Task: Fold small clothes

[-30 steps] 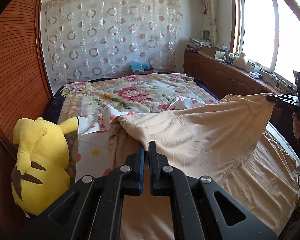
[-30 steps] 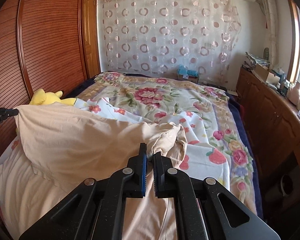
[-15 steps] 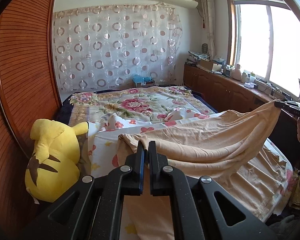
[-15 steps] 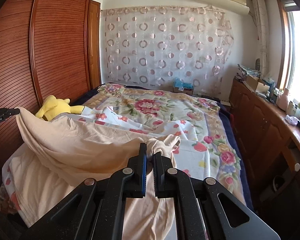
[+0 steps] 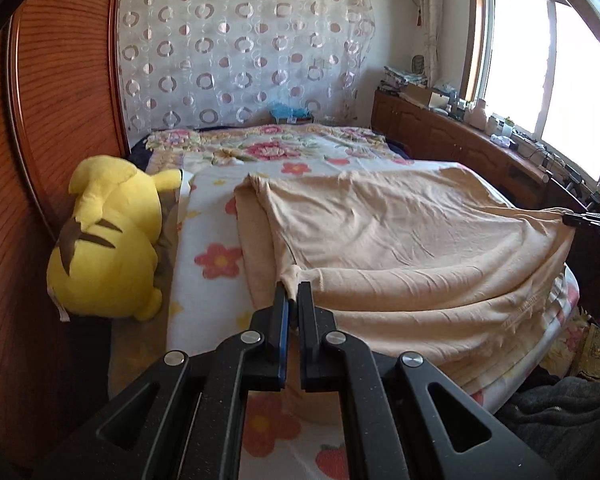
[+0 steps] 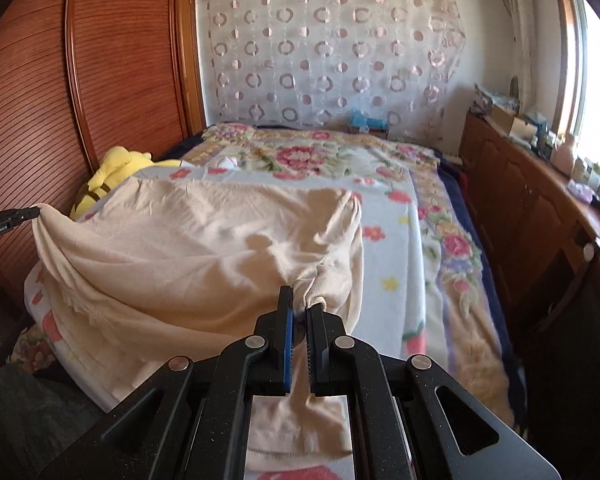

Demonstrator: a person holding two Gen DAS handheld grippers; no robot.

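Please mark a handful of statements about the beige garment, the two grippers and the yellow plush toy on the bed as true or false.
1. Both grippers are shut on the beige garment. True: the left gripper and the right gripper each pinch a bunched corner.
2. The garment lies rolled into a ball. False: it is spread wide across the bed, stretched between the two grippers.
3. The yellow plush toy lies by the wooden wardrobe. True.
4. The garment covers the plush toy. False: they are apart, with flowered bedding between them.
5. The left gripper's jaws stand wide open. False: they are closed on cloth.
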